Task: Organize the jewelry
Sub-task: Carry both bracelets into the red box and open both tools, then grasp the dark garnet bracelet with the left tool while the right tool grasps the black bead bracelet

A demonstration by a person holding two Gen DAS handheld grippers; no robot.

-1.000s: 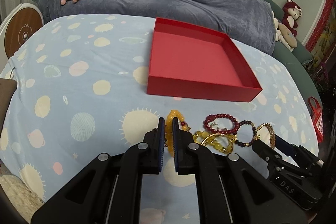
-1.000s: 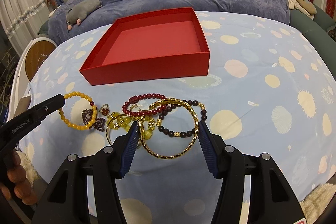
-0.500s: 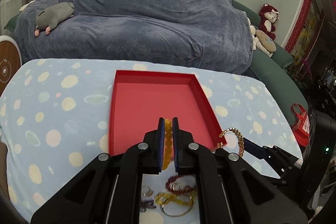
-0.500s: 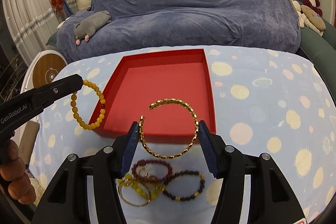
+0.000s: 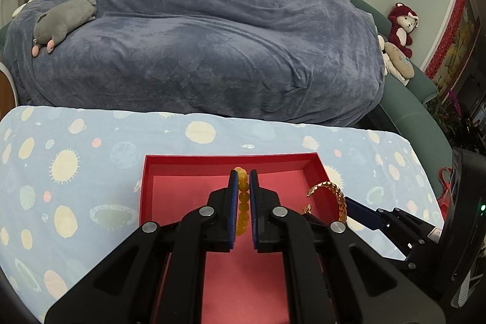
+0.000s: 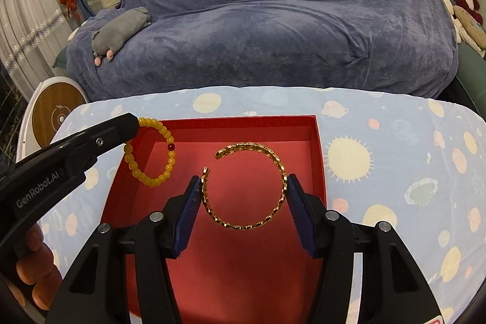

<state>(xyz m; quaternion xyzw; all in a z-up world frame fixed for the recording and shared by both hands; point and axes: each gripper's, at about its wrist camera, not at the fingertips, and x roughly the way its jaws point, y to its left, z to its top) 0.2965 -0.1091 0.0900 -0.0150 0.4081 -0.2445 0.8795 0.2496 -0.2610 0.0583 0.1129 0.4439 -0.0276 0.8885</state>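
Observation:
My left gripper [image 5: 242, 175] is shut on a yellow bead bracelet [image 5: 243, 199] and holds it above the red box [image 5: 188, 163]. In the right wrist view the left gripper [image 6: 133, 123] comes in from the left, with the yellow bead bracelet [image 6: 169, 164] hanging over the left wall of the red box [image 6: 319, 160]. My right gripper [image 6: 244, 185] is shut on a gold open bangle [image 6: 284, 172] held flat between its pads above the box floor. The gold bangle also shows in the left wrist view [image 5: 334, 192] at the box's right wall.
The box sits on a table with a light blue planet-print cloth [image 5: 91, 141]. Behind it is a sofa under a blue-grey throw [image 5: 212, 50] with a grey plush toy [image 5: 63, 20]. A round white and wood device [image 6: 54, 114] stands at the left.
Both grippers have lifted their bracelets off the table and carried them forward over the red box. The pile of other jewelry has dropped out of view beneath them.

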